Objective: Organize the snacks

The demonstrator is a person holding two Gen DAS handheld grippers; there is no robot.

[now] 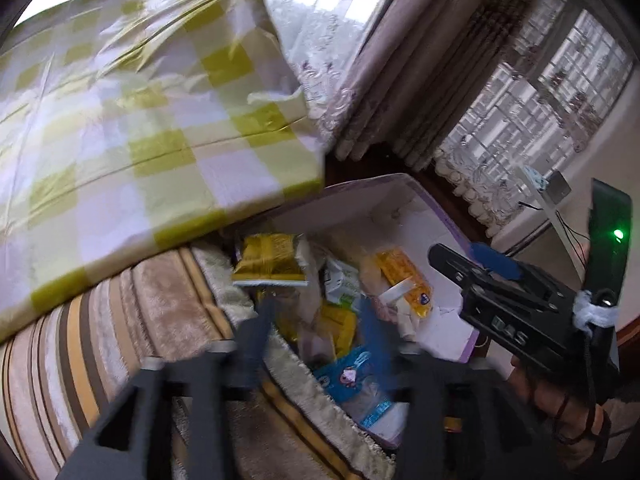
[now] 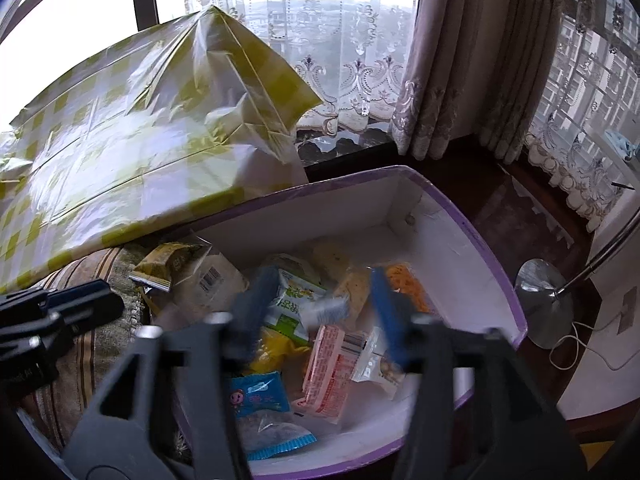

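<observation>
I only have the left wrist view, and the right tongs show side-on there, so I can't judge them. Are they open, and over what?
Observer: The right tongs are open, with nothing pressed between the pads, above the snacks in the purple-rimmed box.
Operator: What lies nearest them?
Observer: A pink packet lies flat on the box floor, below the gap between the fingers.
Operator: Anything beside the box on that side?
Observer: A round metal lamp base stands on the floor, apart from the box.
</observation>
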